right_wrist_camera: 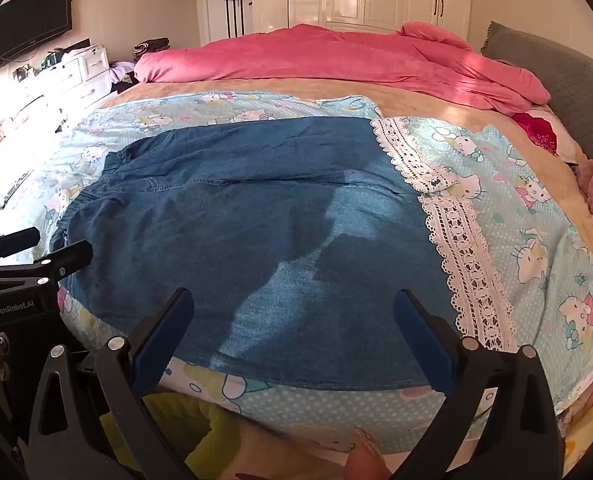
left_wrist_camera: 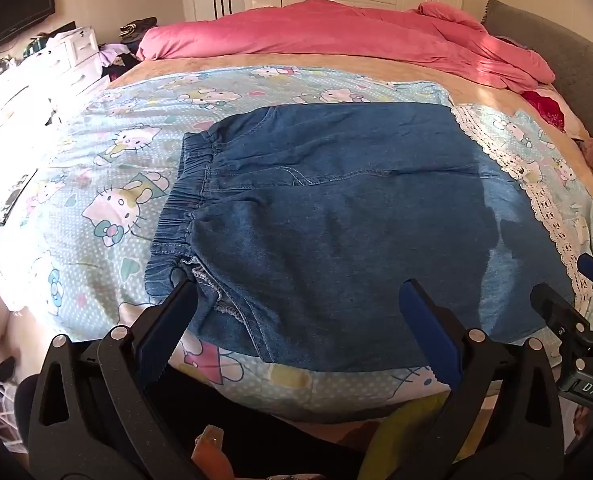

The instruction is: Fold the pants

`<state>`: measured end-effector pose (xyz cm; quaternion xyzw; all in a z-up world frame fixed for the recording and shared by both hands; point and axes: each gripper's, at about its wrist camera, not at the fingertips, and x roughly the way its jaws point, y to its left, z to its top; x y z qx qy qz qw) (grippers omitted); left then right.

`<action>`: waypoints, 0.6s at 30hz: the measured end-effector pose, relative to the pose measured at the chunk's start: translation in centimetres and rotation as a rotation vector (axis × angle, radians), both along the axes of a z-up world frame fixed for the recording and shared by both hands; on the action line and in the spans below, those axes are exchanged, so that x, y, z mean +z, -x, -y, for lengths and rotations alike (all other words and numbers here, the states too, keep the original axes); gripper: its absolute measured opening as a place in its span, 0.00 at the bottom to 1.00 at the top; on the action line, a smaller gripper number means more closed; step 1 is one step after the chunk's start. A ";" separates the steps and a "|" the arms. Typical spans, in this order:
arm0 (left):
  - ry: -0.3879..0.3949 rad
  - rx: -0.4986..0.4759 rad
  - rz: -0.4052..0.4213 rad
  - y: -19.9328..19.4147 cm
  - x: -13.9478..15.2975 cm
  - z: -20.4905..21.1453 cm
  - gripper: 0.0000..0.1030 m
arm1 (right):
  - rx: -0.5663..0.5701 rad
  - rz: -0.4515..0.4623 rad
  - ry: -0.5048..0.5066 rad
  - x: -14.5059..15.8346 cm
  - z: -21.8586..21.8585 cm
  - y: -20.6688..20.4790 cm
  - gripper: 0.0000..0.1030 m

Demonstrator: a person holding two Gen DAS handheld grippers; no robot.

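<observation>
Denim pants point(left_wrist_camera: 336, 216) lie flat near the bed's front edge, on the cartoon-print sheet point(left_wrist_camera: 108, 184). Left gripper point(left_wrist_camera: 300, 300) and right gripper point(right_wrist_camera: 294, 308) both spread wide, empty. Risk: pinching sheet along with denim, dragging both.

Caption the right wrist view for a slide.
Open right gripper hovers over folded denim pants on a cartoon-print sheet.

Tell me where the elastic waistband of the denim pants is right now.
In the left wrist view the waistband is at the pants' left end, on the cartoon-cat sheet, just beyond the left gripper's left finger.
</observation>
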<state>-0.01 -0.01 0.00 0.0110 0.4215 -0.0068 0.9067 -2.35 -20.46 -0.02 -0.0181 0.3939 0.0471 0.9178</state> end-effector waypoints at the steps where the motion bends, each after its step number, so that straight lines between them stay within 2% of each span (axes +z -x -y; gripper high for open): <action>1: -0.002 0.001 0.001 0.0 0.0 0.0 0.92 | 0.000 0.002 0.001 0.0 0.0 0.0 0.96; 18: 0.014 -0.009 -0.009 0.4 -0.3 0.0 0.92 | -0.008 -0.003 0.004 0.6 -0.1 0.9 0.96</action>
